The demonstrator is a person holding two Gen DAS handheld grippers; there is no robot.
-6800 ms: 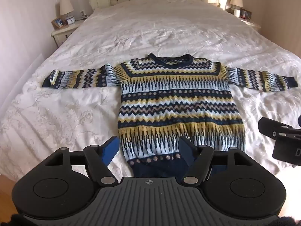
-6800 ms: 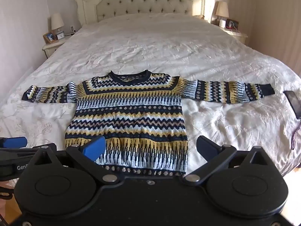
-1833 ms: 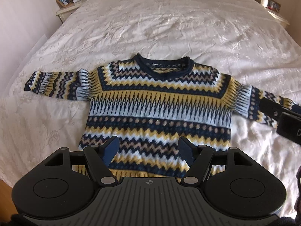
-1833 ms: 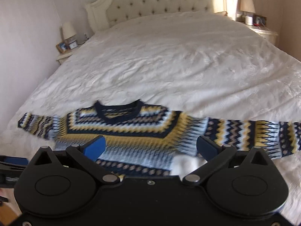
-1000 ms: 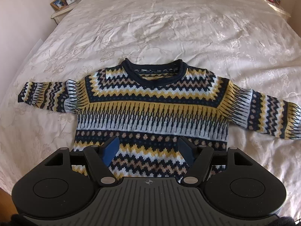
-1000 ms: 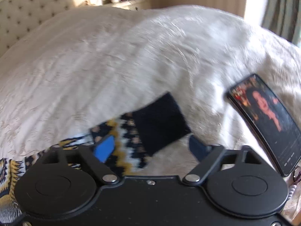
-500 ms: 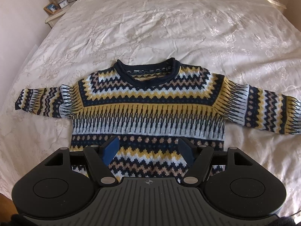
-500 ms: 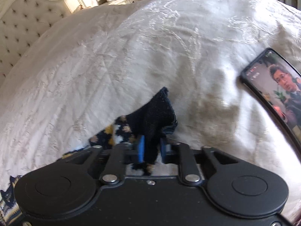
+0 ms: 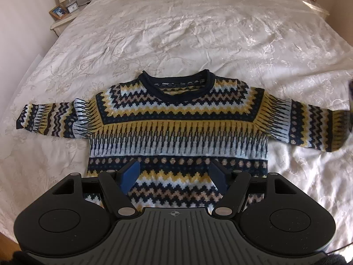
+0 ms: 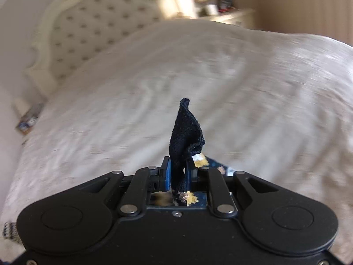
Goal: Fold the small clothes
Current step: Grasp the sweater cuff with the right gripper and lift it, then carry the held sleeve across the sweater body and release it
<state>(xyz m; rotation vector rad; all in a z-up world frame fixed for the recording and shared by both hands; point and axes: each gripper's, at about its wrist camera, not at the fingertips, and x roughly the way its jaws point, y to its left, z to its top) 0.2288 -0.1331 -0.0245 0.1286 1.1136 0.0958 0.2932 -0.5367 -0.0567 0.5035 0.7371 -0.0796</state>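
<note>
A small knitted sweater (image 9: 178, 123) in navy, yellow and pale blue zigzags lies flat and face up on the white bedspread (image 9: 198, 33), collar toward the headboard. My left gripper (image 9: 175, 174) hovers open over its lower body, nothing between the blue pads. In the right wrist view my right gripper (image 10: 178, 173) is shut on the navy cuff (image 10: 186, 130) of the sweater's right sleeve, which stands up bunched between the pads. In the left wrist view that sleeve (image 9: 308, 130) rises off the bed at the right edge.
A padded headboard (image 10: 99, 28) stands at the far end of the bed. A nightstand (image 9: 66, 17) with a lamp, a clock and a photo frame is at the far left; another nightstand (image 10: 229, 15) sits at the far right. The right wrist view is blurred.
My right gripper closed on the sleeve cuff, then lifted it and swung toward the headboard; the phone has left its view. The left gripper stayed open over the sweater's body.
</note>
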